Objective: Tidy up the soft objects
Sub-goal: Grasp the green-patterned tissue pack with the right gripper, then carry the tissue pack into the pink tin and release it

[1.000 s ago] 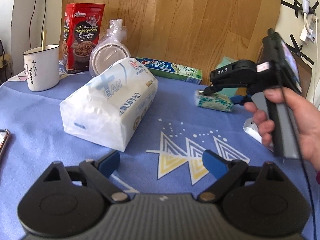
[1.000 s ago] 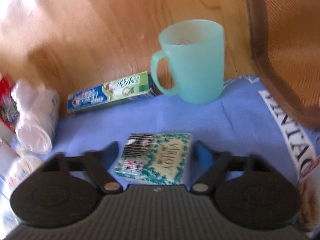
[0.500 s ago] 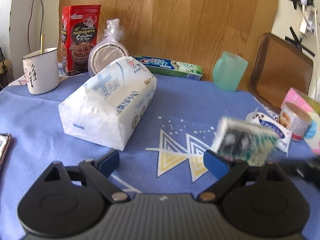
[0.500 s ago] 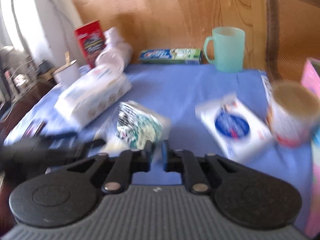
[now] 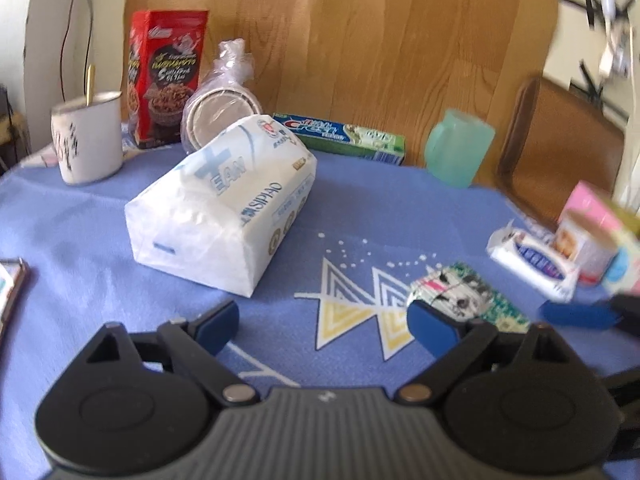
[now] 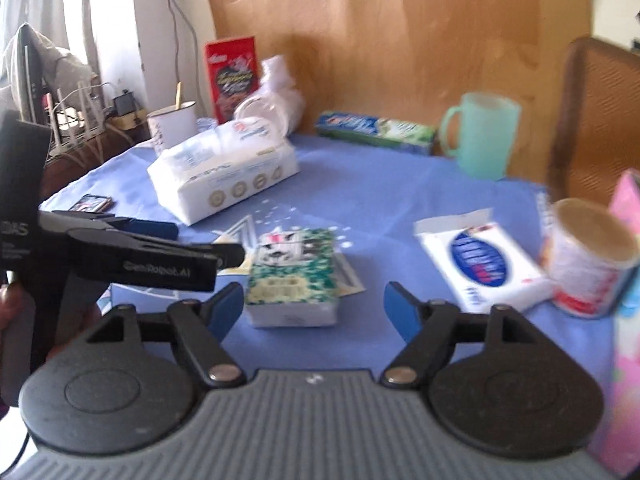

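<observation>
A small green patterned tissue pack point(image 6: 294, 276) lies on the blue tablecloth point(image 6: 380, 196) near the front, just ahead of my open, empty right gripper point(image 6: 316, 306). It also shows in the left wrist view point(image 5: 460, 294), beside my left gripper's right finger. My left gripper point(image 5: 326, 322) is open and empty, and shows from the side in the right wrist view point(image 6: 192, 246). A large white tissue pack point(image 5: 224, 200) lies ahead of it, also in the right wrist view point(image 6: 224, 172). A flat white wipes pack point(image 6: 480, 260) lies at the right.
At the back stand a white mug point(image 5: 86, 138), a red box point(image 5: 166, 76), bagged paper plates point(image 5: 220, 108), a toothpaste box point(image 5: 340, 134) and a green cup point(image 5: 458, 148). A small tub point(image 6: 588, 264) and pink box point(image 6: 626, 320) sit right. A chair point(image 5: 560, 140) stands behind.
My right gripper carried the small green pack from near the green cup to the front of the table, set it down and opened. My left gripper barely moved.
</observation>
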Motion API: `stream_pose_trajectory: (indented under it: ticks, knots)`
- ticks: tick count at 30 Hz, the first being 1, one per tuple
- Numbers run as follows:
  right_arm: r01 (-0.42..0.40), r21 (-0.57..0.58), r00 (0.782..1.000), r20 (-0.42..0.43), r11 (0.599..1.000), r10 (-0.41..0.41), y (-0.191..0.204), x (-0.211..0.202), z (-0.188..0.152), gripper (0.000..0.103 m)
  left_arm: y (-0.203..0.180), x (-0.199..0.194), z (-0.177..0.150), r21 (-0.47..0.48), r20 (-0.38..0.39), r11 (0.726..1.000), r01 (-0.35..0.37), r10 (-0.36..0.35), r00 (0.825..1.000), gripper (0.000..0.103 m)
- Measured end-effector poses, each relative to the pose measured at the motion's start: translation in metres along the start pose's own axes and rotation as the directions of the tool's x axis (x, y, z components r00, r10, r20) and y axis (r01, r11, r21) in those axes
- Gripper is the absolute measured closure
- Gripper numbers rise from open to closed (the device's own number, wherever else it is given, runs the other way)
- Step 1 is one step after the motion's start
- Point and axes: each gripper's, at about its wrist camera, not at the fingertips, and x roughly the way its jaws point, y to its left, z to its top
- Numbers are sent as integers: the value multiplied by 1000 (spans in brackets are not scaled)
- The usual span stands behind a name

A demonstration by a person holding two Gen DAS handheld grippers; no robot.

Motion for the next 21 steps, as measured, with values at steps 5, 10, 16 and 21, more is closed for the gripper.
stream_pose_trajectory:
  ticks: [5, 10, 16, 21]
  knots:
    - [-32, -9, 999, -16, 999, 32, 14, 10, -6, 24, 10, -12, -1, -132, -2, 979, 157, -158, 987, 16]
    - [-1, -57, 1000, -29, 998, -1, 24, 14, -14, 36, -28, -6, -3, -72, -62, 980, 188, -193, 979, 49]
    - [55, -55, 998, 20, 997, -54, 28, -10, -31, 50, -70, -17, -12, -52, -116, 943, 328, -332, 936, 62]
    - [201, -43, 969, 153, 979, -193, 27, -69, -56, 50, -136, -45, -7, 66, -106, 883, 465, -457, 883, 62]
